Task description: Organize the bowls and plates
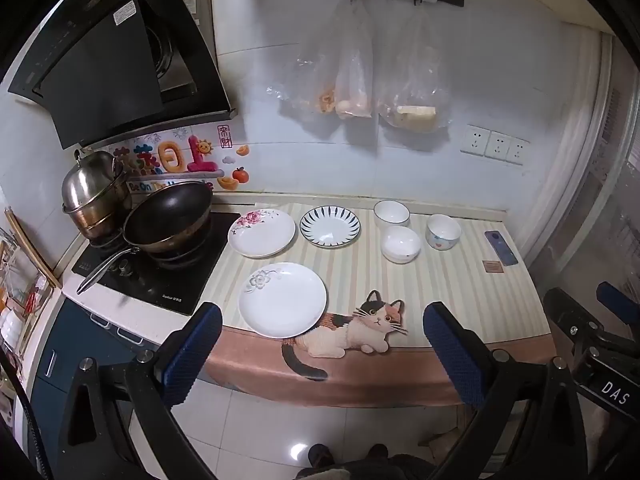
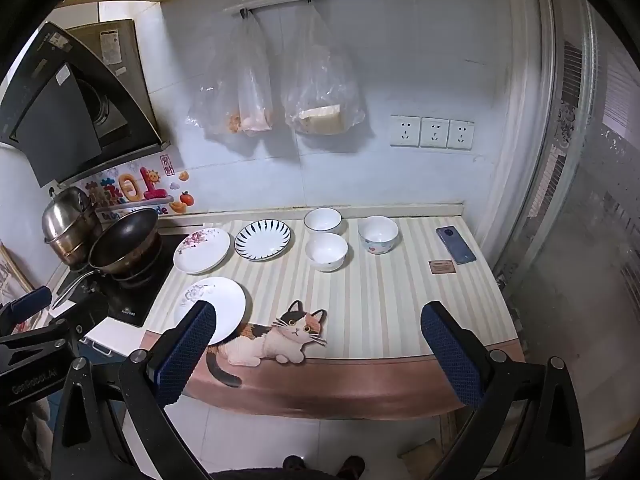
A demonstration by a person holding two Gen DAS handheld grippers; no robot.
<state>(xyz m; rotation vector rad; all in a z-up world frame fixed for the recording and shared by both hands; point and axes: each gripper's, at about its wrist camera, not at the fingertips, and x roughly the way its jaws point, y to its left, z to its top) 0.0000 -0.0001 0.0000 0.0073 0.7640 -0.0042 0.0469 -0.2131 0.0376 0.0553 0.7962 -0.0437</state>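
Three plates (image 1: 282,299), three bowls (image 1: 401,243) spread singly on counter (image 1: 460,304), unsorted; left gripper (image 1: 320,354) and right gripper (image 2: 318,354) agape, empty, short of them.

White tiled wall (image 2: 400,60) (three sockets (image 2: 432,132)), pale tiled floor (image 2: 260,432), frosted window (image 2: 592,200)

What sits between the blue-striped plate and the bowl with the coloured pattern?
Two white bowls, one behind the other, lie between the blue-striped plate and the patterned bowl; both wrist views show it.
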